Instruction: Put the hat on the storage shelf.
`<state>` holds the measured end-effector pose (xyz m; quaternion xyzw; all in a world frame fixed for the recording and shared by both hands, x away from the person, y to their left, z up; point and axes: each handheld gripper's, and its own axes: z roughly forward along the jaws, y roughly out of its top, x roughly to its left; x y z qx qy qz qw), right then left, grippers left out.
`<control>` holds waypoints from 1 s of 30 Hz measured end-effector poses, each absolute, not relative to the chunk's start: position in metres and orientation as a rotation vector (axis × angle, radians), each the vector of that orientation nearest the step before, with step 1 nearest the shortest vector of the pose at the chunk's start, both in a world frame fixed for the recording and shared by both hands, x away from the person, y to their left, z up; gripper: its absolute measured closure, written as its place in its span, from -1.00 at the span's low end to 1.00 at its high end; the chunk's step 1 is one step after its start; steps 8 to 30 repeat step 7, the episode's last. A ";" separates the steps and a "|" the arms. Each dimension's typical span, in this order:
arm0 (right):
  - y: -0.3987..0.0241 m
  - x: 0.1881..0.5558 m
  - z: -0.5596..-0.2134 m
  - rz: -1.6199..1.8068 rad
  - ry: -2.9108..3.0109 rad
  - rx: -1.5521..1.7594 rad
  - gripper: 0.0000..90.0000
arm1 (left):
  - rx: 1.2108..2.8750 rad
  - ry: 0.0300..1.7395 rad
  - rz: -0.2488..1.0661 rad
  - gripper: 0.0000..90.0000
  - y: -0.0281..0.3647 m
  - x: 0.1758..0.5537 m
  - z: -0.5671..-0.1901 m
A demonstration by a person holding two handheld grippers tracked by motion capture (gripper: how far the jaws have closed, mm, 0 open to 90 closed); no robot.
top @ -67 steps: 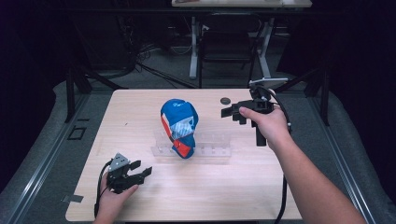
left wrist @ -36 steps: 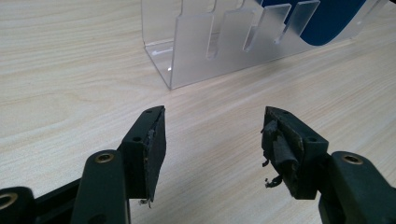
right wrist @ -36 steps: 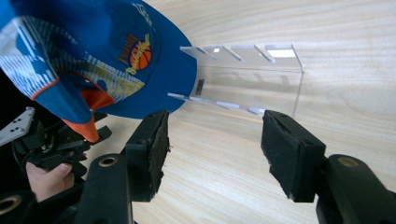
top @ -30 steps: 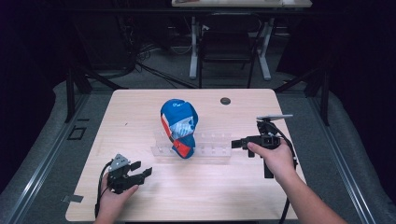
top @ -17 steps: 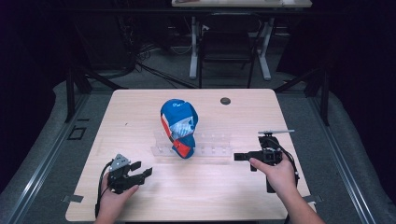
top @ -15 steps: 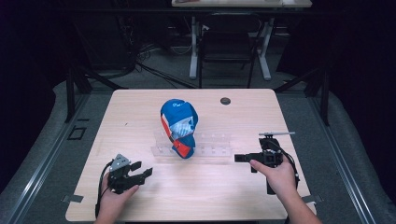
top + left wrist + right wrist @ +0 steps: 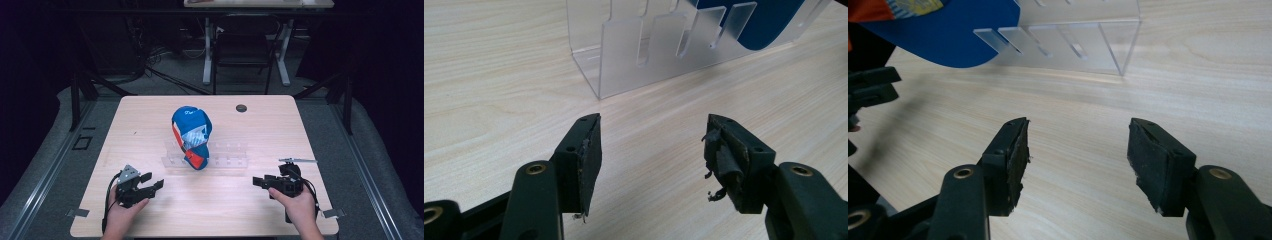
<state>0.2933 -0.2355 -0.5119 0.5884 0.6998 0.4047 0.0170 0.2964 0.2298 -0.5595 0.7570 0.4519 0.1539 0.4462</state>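
A light wood table [image 7: 150, 120] is seen from the high view, with dark floor all round it and another desk and chair legs further back. Pretty much in the middle of it, a clear plastic rack [image 7: 225, 155] is laid out sideways, and a blue cap [image 7: 191, 135] with red and white bits is propped in the rack's left part, standing well above it. A small dark round thing [image 7: 241, 108] is spotted near the far edge; what it is can't be made out.

Loads of bare wood is left on both sides of the rack and along the near edge, which is where both hands are parked. The left gripper [image 7: 147, 186] is held near the front-left corner, aimed roughly at the rack, and the right gripper [image 7: 260, 181] is held near the front-right, pointed left across the table. Both are kept well apart from the rack and from each other.

What the high view doesn't give is the close-up stuff. In the left gripper view the jaws are seen spread wide with nothing between them, the pads [image 7: 591, 155] look frayed, and the rack's slotted end is right ahead. In the right gripper view the jaws are likewise wide apart and empty, with the cap's blue brim [image 7: 963, 35] poking out past the rack.
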 end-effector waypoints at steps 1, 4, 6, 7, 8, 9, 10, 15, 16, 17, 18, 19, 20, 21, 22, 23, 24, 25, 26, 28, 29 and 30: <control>-0.236 0.291 -0.517 1.241 2.176 1.827 -0.08 | 1.864 1.120 0.376 -0.09 0.230 0.296 -0.558; -0.236 0.287 -0.524 1.224 2.172 1.810 -0.08 | 1.846 1.118 0.366 -0.10 0.229 0.296 -0.556; -0.235 0.285 -0.529 1.211 2.150 1.801 -0.06 | 1.846 1.115 0.361 -0.10 0.228 0.296 -0.556; -0.235 0.285 -0.529 1.211 2.150 1.801 -0.06 | 1.842 1.112 0.361 -0.10 0.227 0.296 -0.556; -0.235 0.285 -0.529 1.211 2.150 1.801 -0.06 | 1.842 1.112 0.361 -0.10 0.227 0.296 -0.556; -0.235 0.285 -0.529 1.211 2.150 1.801 -0.06 | 1.842 1.112 0.361 -0.10 0.227 0.296 -0.556; -0.235 0.285 -0.529 1.211 2.150 1.801 -0.06 | 1.842 1.112 0.361 -0.10 0.227 0.296 -0.556; -0.235 0.285 -0.529 1.211 2.150 1.801 -0.06 | 1.842 1.112 0.361 -0.10 0.227 0.296 -0.556; -0.235 0.285 -0.529 1.211 2.150 1.801 -0.06 | 1.842 1.112 0.361 -0.10 0.227 0.296 -0.556; -0.235 0.285 -0.529 1.211 2.150 1.801 -0.06 | 1.842 1.112 0.361 -0.10 0.227 0.296 -0.556; -0.235 0.285 -0.529 1.211 2.150 1.801 -0.06 | 1.842 1.112 0.361 -0.10 0.227 0.296 -0.556; -0.235 0.285 -0.529 1.211 2.150 1.801 -0.06 | 1.842 1.112 0.361 -0.10 0.227 0.296 -0.556; -0.235 0.285 -0.529 1.211 2.150 1.801 -0.06 | 1.842 1.112 0.361 -0.10 0.227 0.296 -0.556; -0.235 0.285 -0.529 1.211 2.150 1.801 -0.06 | 1.842 1.112 0.361 -0.10 0.227 0.296 -0.556; -0.235 0.285 -0.529 1.211 2.150 1.801 -0.06 | 1.842 1.112 0.361 -0.10 0.227 0.296 -0.556; -0.235 0.285 -0.529 1.211 2.150 1.801 -0.06 | 1.842 1.112 0.361 -0.10 0.227 0.296 -0.556; -0.235 0.285 -0.529 1.211 2.150 1.801 -0.06 | 1.842 1.112 0.361 -0.10 0.227 0.296 -0.556; -0.235 0.285 -0.529 1.211 2.150 1.801 -0.06 | 1.842 1.112 0.361 -0.10 0.227 0.296 -0.556; -0.235 0.285 -0.529 1.211 2.150 1.801 -0.06 | 1.842 1.112 0.361 -0.10 0.227 0.296 -0.556; -0.235 0.285 -0.529 1.211 2.150 1.801 -0.06 | 1.842 1.112 0.361 -0.10 0.227 0.296 -0.556; -0.235 0.285 -0.529 1.211 2.150 1.801 -0.06 | 1.842 1.112 0.361 -0.10 0.227 0.296 -0.556; -0.235 0.285 -0.529 1.211 2.150 1.801 -0.06 | 1.842 1.112 0.361 -0.10 0.227 0.296 -0.556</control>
